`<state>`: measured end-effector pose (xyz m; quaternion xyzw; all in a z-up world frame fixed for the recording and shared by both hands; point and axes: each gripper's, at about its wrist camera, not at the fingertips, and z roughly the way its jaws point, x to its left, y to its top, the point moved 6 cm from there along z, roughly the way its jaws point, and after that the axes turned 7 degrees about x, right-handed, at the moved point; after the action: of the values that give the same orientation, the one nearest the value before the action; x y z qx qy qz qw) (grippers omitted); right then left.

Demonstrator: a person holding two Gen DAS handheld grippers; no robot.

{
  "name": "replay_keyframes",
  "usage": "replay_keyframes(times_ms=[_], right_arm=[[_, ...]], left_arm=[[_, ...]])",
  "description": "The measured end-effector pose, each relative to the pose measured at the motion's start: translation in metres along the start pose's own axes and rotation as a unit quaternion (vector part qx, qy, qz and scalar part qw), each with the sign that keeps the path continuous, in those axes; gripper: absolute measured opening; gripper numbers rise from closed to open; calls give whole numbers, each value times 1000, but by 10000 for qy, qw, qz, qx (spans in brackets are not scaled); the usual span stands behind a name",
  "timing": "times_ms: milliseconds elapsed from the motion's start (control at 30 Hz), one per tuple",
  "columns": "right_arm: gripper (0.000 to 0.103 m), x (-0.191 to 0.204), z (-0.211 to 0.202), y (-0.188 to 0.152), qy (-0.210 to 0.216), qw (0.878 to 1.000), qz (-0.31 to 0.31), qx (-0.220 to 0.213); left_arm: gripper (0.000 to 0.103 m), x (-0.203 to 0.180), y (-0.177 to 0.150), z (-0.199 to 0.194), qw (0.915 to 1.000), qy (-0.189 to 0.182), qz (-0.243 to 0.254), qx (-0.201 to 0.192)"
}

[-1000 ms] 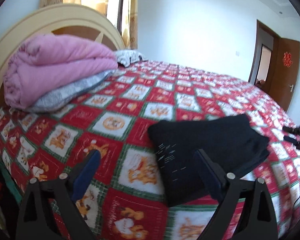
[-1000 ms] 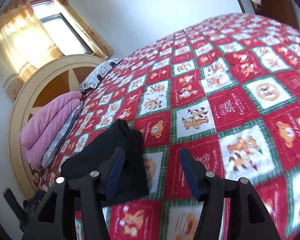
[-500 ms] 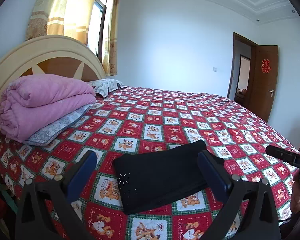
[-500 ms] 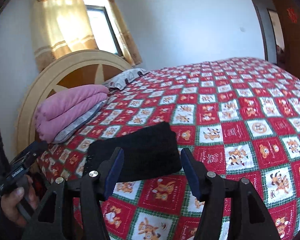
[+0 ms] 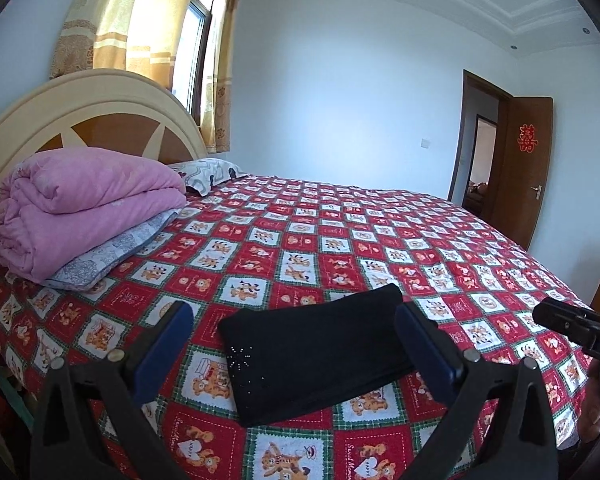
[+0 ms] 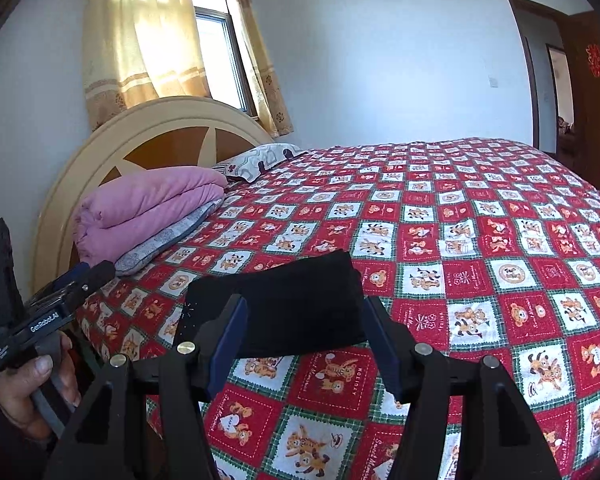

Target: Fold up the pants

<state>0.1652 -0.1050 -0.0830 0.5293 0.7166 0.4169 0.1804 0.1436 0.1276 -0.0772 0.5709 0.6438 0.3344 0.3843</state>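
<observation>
Folded black fabric pants (image 5: 316,354) lie near the checked red bedspread's (image 5: 340,240) edge; left gripper (image 5: 296,350) and right gripper (image 6: 304,344) gape empty. Risk: stray fingertip snags the bundle, unfolding it.

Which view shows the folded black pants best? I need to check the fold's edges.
The left wrist view: the folded black pants lie almost whole between its fingers, with only the right end hidden. In the right wrist view the pants are covered along the near edge and left side by a finger.
</observation>
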Motion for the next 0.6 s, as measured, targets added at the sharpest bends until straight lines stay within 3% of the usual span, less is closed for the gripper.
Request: replay_keyframes(times_ms=[600], right_arm=[[65,11,-19,8,-141,9994,-185,-237]], left_arm=[[103,1,0,-2,10000,29,-36,13]])
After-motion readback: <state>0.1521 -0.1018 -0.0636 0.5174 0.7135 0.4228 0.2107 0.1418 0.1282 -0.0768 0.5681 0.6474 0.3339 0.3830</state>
